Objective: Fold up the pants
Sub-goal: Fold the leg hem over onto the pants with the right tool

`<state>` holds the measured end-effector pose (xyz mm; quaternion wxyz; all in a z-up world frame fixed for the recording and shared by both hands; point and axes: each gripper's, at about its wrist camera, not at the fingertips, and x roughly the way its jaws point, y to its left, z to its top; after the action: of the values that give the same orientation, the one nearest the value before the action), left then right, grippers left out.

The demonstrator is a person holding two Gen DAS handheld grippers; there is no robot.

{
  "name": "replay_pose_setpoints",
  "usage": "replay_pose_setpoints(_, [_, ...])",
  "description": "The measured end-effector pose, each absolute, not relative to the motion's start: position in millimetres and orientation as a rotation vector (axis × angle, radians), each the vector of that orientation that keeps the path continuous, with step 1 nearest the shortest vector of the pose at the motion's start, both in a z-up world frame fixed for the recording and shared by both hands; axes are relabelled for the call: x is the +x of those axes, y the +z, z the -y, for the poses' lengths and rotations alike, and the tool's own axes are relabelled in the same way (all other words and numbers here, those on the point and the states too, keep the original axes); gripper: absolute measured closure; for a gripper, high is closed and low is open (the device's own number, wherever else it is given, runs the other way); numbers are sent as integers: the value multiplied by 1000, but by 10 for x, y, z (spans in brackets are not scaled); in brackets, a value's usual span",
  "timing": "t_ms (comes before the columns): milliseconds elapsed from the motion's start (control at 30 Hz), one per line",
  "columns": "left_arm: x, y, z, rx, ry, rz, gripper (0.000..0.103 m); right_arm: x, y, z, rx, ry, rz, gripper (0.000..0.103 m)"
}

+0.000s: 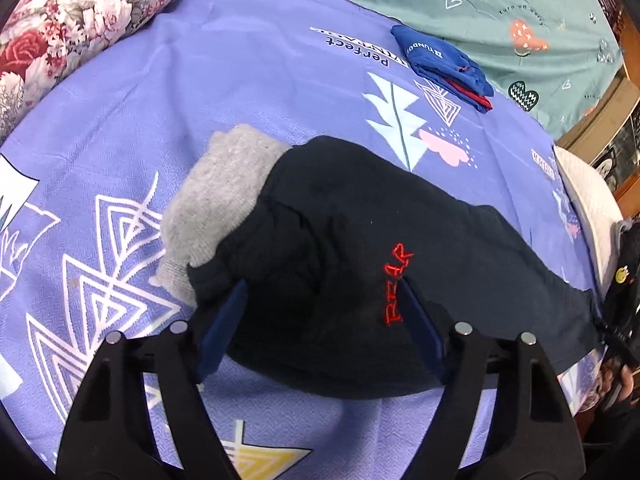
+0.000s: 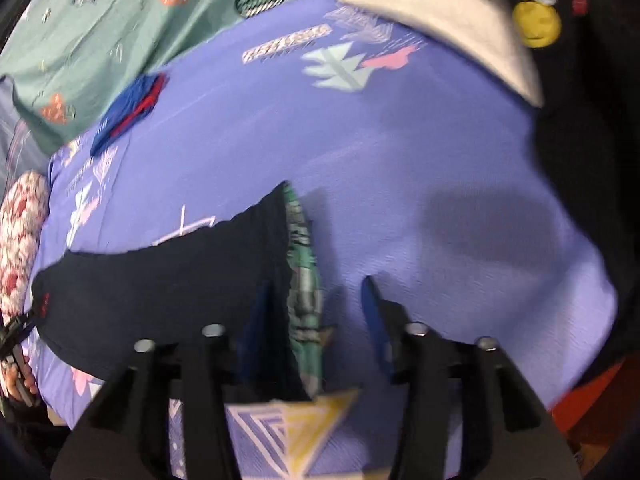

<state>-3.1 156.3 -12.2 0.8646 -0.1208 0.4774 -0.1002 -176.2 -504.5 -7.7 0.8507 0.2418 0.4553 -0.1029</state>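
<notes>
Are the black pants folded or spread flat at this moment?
Folded: the black pants sit as a compact doubled-over bundle on the purple sheet, grey lining showing at one end. Both tongs are open.

Readable text — three spots
Red "REAR" on pants (image 1: 398, 284); "perfect" on sheet (image 1: 356, 53); "HYUNDAI" — partly legible — on blue cloth (image 1: 440, 66).
</notes>
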Motion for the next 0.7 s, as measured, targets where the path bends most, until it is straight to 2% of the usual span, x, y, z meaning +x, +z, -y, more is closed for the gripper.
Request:
replay_pose_setpoints(67, [-25,-118,-1542,-246,-203,-1000,25,-1850,-58,5022,526,-221,-959,52])
replay_pose_setpoints(167, [-45,-122,-1469,-213,-181,-992,23,-1964,-21,4967,643,-185,-951,42])
replay_pose_setpoints(267, [-63,-121,-1381,-175,-177,-988,17,-1929,-45,4852,719,-133,-1011,38])
replay_pose_setpoints(367, [-90,-126,-1325,-149,-182,-982,11,-1834,-68,4781,756,-128,-1051,20])
replay_pose_setpoints(433, [-95,-133,-1329,-152,-187,-980,10,-1768,-68,4771,824,-122,-1062,4])
replay_pose_setpoints(567, [-118,-137,-1382,-184,-209,-967,10,-1790,-58,4783,993,-93,-1053,3])
replay_pose_setpoints(667, [-124,-162,-1378,-185,-222,-955,8,-1804,-97,4766,1054,-77,-1041,7])
replay_pose_setpoints(700, [-123,-165,-1356,-176,-224,-954,6,-1798,-78,4765,1021,-112,-1027,13])
